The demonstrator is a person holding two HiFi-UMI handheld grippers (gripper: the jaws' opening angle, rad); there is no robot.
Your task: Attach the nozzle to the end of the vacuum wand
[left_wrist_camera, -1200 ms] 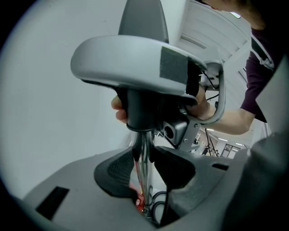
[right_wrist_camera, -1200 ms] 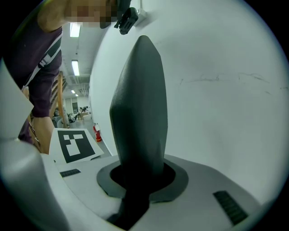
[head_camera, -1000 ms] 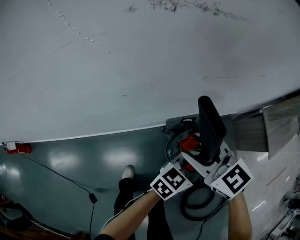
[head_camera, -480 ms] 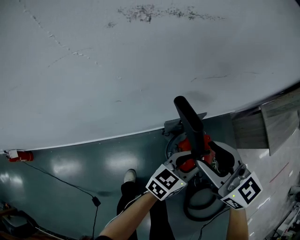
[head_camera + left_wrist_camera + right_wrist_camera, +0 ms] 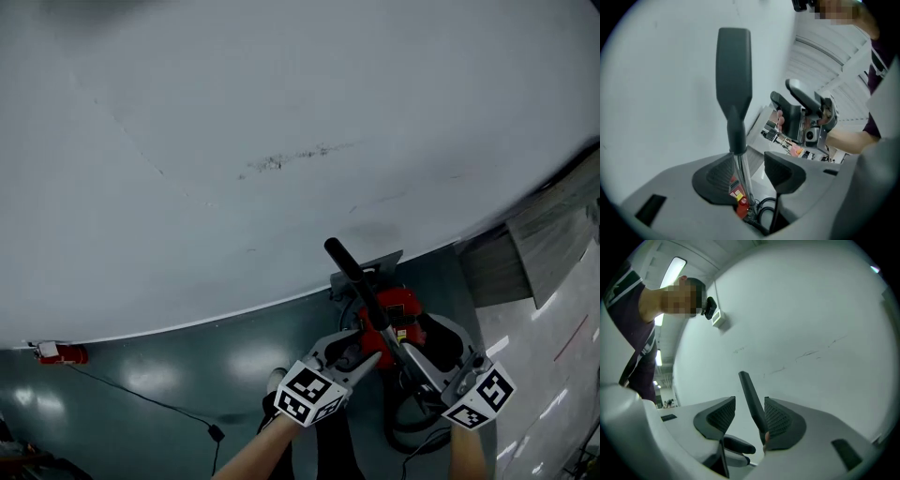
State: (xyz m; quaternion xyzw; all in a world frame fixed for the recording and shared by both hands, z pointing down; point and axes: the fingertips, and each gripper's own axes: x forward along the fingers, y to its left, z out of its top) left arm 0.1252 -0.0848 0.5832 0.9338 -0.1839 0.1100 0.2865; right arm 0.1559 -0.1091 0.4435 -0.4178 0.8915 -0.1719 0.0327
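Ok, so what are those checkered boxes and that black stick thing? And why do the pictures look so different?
One picture comes from a camera on a person's head, looking down. The checkered cubes are part of two hand-held pinchers, the left gripper and the right gripper. Each gripper carries its own little camera, and those give the other two pictures. The black stick is a vacuum nozzle. It sits on the end of the shiny wand and points up along a white wall. The red vacuum stands below on the dark floor. Both grippers' jaws have just been opening. The wand runs between the left jaws and the nozzle between the right ones, but neither gripper is squeezing.
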